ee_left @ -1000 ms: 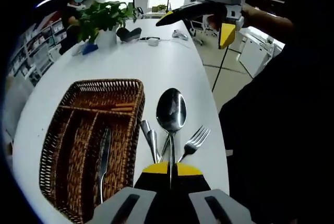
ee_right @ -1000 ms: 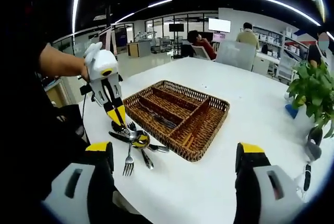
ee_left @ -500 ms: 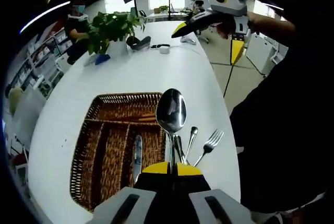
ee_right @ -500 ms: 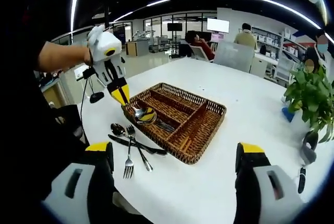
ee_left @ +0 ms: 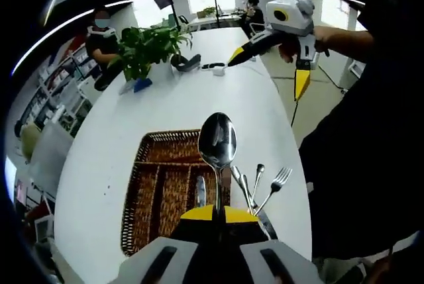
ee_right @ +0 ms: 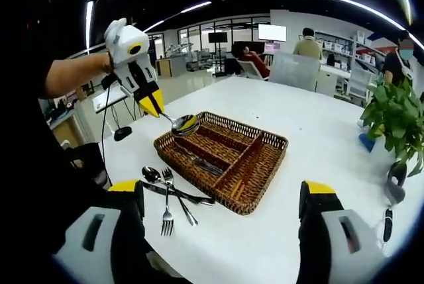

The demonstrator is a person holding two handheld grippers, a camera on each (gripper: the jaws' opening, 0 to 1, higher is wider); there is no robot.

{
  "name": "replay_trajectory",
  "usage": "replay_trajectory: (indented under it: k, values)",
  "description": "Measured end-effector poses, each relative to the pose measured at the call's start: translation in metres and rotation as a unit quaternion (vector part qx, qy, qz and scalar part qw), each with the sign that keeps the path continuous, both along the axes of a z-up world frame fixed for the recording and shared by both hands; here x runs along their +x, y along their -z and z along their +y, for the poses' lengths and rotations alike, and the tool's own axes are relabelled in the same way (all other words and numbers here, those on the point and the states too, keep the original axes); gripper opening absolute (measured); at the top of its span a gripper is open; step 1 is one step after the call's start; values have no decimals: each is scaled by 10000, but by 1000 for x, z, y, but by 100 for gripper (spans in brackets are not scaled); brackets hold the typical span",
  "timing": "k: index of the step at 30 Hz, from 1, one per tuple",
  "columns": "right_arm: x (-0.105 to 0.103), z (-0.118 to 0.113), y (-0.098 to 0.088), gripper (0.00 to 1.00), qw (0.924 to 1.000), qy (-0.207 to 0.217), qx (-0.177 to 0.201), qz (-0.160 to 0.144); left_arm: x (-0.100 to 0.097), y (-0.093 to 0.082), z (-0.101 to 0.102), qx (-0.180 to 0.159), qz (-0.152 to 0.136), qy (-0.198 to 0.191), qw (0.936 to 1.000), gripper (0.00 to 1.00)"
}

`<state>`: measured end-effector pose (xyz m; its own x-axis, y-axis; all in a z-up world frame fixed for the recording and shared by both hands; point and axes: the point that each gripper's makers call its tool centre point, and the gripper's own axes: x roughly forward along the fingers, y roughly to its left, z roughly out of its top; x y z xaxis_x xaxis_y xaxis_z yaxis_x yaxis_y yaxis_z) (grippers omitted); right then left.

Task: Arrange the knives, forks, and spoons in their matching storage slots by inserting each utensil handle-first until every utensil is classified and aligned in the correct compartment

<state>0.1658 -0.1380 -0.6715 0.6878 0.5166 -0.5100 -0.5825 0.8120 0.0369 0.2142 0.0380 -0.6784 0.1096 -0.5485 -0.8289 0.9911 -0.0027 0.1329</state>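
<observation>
We are looking down on a white table [ee_right: 318, 132] bearing a wicker utensil basket [ee_right: 262, 162] split into long compartments. In the left gripper view the basket [ee_left: 156, 198] is lying just left of our jaws, and one knife [ee_left: 200, 191] is resting in its rightmost long slot; in the right gripper view the same knife [ee_right: 202, 163] is showing as a dull strip in the slot nearest the loose cutlery. We cannot tell whether the other compartments are holding anything.

We are holding the left gripper [ee_right: 154, 104] raised above the near-left corner of the basket, a bare forearm behind it, its yellow-tipped jaws pinching the handle of a spoon [ee_right: 183, 124] whose bowl is hanging over the basket rim. In the left gripper view that spoon [ee_left: 217, 140] is standing up straight from the closed jaws.

We are keeping the right gripper [ee_left: 275, 55] lifted well above the table's far edge, its jaws spread wide with nothing between them.

Beside the basket on the table we are counting three loose pieces: one spoon [ee_right: 151, 175], one fork [ee_right: 167, 214] and one knife [ee_right: 179, 194], crossing one another.
</observation>
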Motion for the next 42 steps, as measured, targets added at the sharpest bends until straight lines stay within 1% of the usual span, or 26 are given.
replay_trajectory:
  k: [5,13,15,17,22,24,25,27,29,31,34,37,38,42]
  values:
    - [2,-1,-1,99,10000,11,-7,-25,2,4,0,57,-43,46,10000,0]
    - [6,-1,0,99,10000,61,-20,-2,9,7,1,79,-59,82,9999,0]
    - [9,-1,-3,99,9998,150,137,25,13,8,2,105,-90,91,9999,0]
    - [11,-1,-4,99,9996,218,190,42,16,8,1,92,-98,112,9998,0]
    - [13,-1,-4,99,9995,281,154,83,30,9,2,77,-133,125,9998,0]
    - [14,1,-7,99,9993,317,157,115,35,10,3,76,-164,115,9998,0]
    - [15,1,-10,99,9991,360,184,114,39,10,4,48,-145,90,9998,0]
    - [16,4,-16,99,9975,518,448,146,45,12,6,95,-162,86,9998,0]
    - [17,5,-16,99,9973,564,446,131,54,14,8,185,-239,86,9995,0]
    - [19,6,-18,99,9976,600,330,66,60,13,10,157,-259,159,9994,0]
    - [19,9,-26,99,9970,644,430,-27,71,14,15,202,-317,119,9992,0]
    - [19,12,-33,99,9965,653,513,-49,81,13,18,207,-383,50,9990,0]
    - [18,14,-39,99,9963,644,567,-113,84,11,19,195,-406,31,9990,0]
    - [17,15,-44,99,9967,599,519,-169,94,6,18,110,-430,-8,9990,0]
